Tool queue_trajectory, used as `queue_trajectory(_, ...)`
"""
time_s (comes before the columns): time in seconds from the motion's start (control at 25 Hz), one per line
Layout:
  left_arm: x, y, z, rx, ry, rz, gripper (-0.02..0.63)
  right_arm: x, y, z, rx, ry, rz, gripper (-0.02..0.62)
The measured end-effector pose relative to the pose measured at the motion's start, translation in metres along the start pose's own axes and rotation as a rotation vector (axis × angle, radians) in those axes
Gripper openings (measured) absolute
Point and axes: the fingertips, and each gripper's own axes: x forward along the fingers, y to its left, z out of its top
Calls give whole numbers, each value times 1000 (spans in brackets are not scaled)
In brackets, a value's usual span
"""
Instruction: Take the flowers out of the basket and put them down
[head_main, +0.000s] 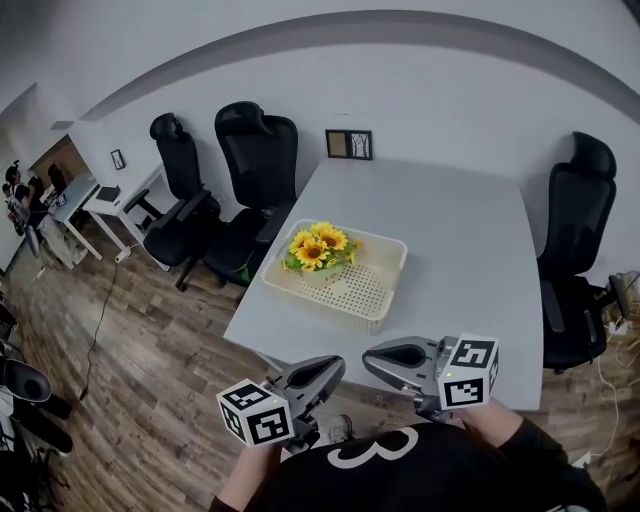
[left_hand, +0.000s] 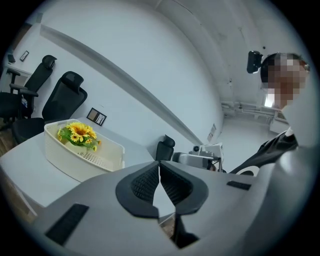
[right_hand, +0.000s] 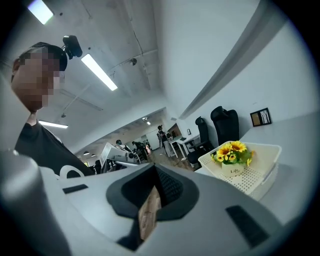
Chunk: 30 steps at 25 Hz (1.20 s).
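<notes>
A bunch of yellow sunflowers (head_main: 318, 245) in a small white pot stands in the far left corner of a cream perforated basket (head_main: 388, 292). The basket sits near the front left edge of the white table (head_main: 450, 230). Both grippers hang below the table's front edge, close to the person's body and well short of the basket. The left gripper (head_main: 325, 368) is shut and holds nothing, and so is the right gripper (head_main: 380, 355). The left gripper view has its touching tips (left_hand: 159, 165) with flowers (left_hand: 77, 132) and basket (left_hand: 85, 162) off left. The right gripper view has its tips (right_hand: 154, 169), flowers (right_hand: 231, 150) and basket (right_hand: 267, 150) to the right.
Two black office chairs (head_main: 255, 160) stand at the table's left side and another (head_main: 575, 250) at its right. A small framed picture (head_main: 348, 144) stands at the table's far edge. Desks and people are far off at the left (head_main: 60, 200). The floor is wood.
</notes>
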Motion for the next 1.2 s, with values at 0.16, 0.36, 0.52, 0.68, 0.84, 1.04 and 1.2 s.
queue_trajectory(0.16,5,48,30,-13,10,-27,18,35,-35,14,1,23,-38,8)
queue_trajectory(0.36,14,95,58,-17,36,-49,18,69,-76,33,14,23,-53,8)
queue_trajectory(0.52,13,130,74,-23,52,-60,18,99,-104,42,-26,70,-87,8)
queue_trajectory(0.68,10,158,86,-39,64,-67,18,124,-136,41,-75,132,-142,9)
queue_trajectory(0.84,2,185,93,-56,75,-63,18,143,-176,42,-88,134,-198,9)
queue_trajectory(1.04,-11,219,95,-100,69,-33,18,161,-219,18,-236,318,-263,12)
queue_trajectory(1.2,-17,236,96,-115,66,-22,18,176,-238,2,-362,483,-250,12)
